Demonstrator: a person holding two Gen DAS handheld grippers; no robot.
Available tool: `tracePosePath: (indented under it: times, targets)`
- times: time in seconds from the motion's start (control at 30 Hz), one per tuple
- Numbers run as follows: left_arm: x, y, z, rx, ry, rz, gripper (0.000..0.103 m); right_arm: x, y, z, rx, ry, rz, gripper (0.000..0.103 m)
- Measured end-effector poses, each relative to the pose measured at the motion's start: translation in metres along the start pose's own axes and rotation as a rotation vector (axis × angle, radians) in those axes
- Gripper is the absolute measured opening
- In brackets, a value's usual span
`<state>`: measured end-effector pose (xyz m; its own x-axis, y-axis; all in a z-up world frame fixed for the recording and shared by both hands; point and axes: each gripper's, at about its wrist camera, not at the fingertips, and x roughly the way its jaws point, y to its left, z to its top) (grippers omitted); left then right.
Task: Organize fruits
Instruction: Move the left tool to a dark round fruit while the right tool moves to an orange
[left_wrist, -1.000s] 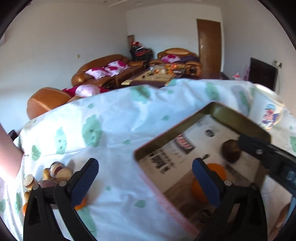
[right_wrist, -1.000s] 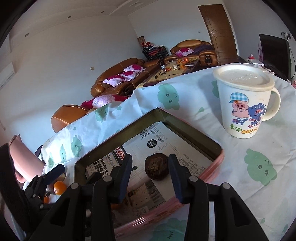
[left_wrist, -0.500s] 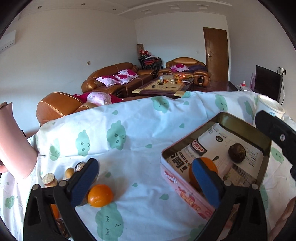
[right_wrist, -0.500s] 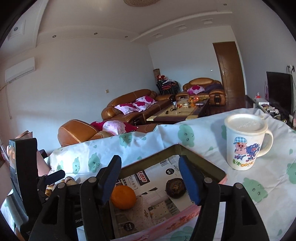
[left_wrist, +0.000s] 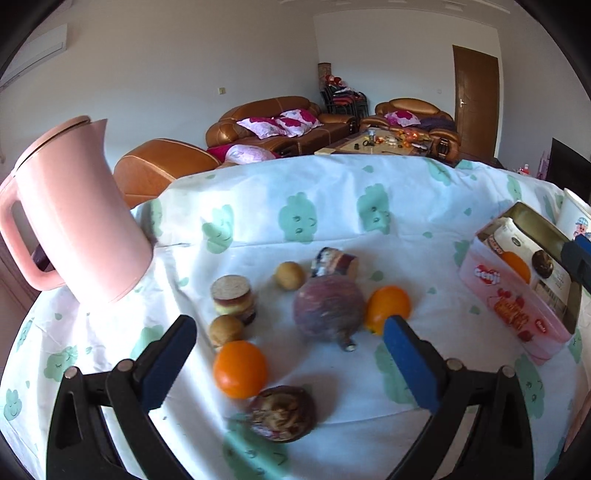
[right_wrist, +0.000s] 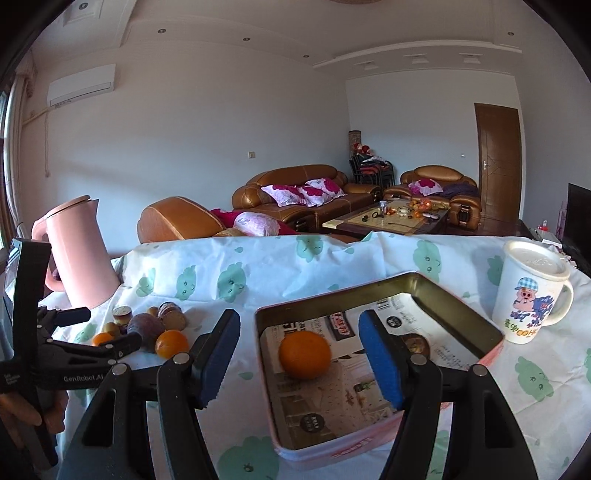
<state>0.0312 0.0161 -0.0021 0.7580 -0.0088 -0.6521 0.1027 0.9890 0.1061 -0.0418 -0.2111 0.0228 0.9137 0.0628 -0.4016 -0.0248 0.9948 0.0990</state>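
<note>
Several fruits lie on the cloth in the left wrist view: an orange (left_wrist: 240, 369), a dark wrinkled fruit (left_wrist: 282, 413), a large purple fruit (left_wrist: 328, 314), a second orange (left_wrist: 388, 308), and small brown fruits (left_wrist: 289, 275). My left gripper (left_wrist: 288, 363) is open and empty, hovering over them. The pink tin (left_wrist: 517, 295) holds an orange (right_wrist: 304, 354) and a dark fruit (right_wrist: 415, 343). My right gripper (right_wrist: 299, 360) is open and empty above the tin (right_wrist: 369, 439).
A pink jug (left_wrist: 70, 218) stands at the table's left. A lidded white pig mug (right_wrist: 528, 291) stands right of the tin. The table has a white cloth with green prints (left_wrist: 332, 206). Sofas and a coffee table lie beyond.
My left gripper swung left from the tin to over the fruit pile. My right gripper rose and drew back from the dark fruit in the tin and opened wider.
</note>
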Motion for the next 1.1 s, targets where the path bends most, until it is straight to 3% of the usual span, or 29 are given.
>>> tracePosePath:
  times: [0.13,0.23,0.5,0.6,0.8,0.93,1.0,1.07,1.1]
  targets:
    - [0.000,0.027,-0.009,-0.034,0.015,0.013,0.103,0.005,0.029,-0.004,-0.040,0.040,0.043,0.068]
    - [-0.003,0.039,-0.020,-0.049,0.033,-0.022,0.103,0.019,0.051,-0.005,-0.041,0.098,0.094,0.068]
    - [-0.005,0.040,-0.042,-0.026,0.095,-0.117,0.103,0.087,0.109,-0.012,-0.145,0.349,0.154,0.068]
    - [0.005,0.043,-0.043,-0.072,0.145,-0.145,0.099,0.107,0.120,-0.017,-0.173,0.426,0.177,0.068]
    - [0.015,0.048,-0.041,-0.179,0.161,-0.187,0.093,0.120,0.127,-0.014,-0.151,0.431,0.237,0.068]
    - [0.019,0.042,-0.042,-0.162,0.176,-0.175,0.089,0.123,0.131,-0.017,-0.162,0.467,0.265,0.068]
    - [0.018,0.039,-0.042,-0.152,0.175,-0.205,0.074,0.122,0.128,-0.019,-0.154,0.474,0.270,0.061]
    - [0.018,0.039,-0.041,-0.158,0.171,-0.214,0.069,0.122,0.126,-0.020,-0.175,0.481,0.237,0.046]
    - [0.018,0.039,-0.041,-0.162,0.170,-0.213,0.068,0.124,0.125,-0.021,-0.176,0.492,0.233,0.045]
